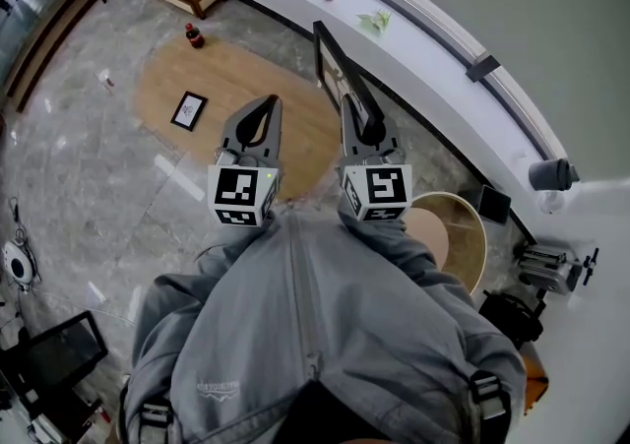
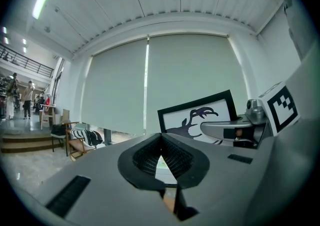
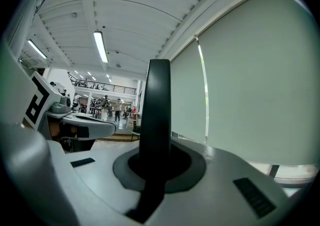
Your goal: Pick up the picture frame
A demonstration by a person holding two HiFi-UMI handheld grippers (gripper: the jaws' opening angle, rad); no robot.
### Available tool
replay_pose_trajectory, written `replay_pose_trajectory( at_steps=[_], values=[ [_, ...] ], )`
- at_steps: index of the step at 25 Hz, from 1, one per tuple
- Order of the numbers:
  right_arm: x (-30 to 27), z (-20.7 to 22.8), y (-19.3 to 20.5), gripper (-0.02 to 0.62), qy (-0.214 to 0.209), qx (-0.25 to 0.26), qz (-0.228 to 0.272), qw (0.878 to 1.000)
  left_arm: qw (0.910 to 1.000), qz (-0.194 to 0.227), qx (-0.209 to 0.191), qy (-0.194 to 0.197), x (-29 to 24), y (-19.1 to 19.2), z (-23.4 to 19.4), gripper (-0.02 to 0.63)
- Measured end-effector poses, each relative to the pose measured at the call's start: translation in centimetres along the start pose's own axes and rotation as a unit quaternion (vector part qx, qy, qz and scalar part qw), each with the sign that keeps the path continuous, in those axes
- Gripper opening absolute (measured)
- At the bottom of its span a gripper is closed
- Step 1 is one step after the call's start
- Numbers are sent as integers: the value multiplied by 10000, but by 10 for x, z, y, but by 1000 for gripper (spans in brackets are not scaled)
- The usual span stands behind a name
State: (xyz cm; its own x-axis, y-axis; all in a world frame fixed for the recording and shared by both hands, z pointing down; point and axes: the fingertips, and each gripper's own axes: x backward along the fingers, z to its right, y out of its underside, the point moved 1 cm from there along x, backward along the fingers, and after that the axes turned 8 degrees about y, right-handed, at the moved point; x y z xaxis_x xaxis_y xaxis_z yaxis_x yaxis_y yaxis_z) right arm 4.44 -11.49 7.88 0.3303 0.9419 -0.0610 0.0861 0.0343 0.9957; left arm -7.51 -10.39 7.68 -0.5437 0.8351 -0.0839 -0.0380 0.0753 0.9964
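**Marble-floor hall: right gripper clamping the frame, left one clenched on nothing**

Grey marble floor [image 1: 89,186] is running under a curved white ledge [image 1: 433,48], with an oval wooden surface [image 1: 246,73] lying beside it. A person in a grey jacket [image 1: 315,334] is holding both grippers out level. The right gripper [image 1: 362,117] is grasping the picture frame [image 1: 340,73]. The frame is standing upright in the air, edge-on to the head camera and above the rim of the oval. In the right gripper view its black edge [image 3: 157,109] is filling the gap between the jaws. The left gripper [image 1: 270,100] is hanging just beside it, jaws pressed together and empty. A small frame [image 1: 189,110] and a bottle [image 1: 194,35] are sitting on the oval, well apart.
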Motion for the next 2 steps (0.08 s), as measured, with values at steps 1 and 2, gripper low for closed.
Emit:
replay_pose_trajectory(
  at_steps=[1,2],
  values=[
    [-1,1,0,35,2,1,-1,10000,10000,-3,-5,8,-2,0,0,18],
    [-2,3,0,35,4,3,-1,10000,10000,-7,-11,17,-4,0,1,18]
  ],
)
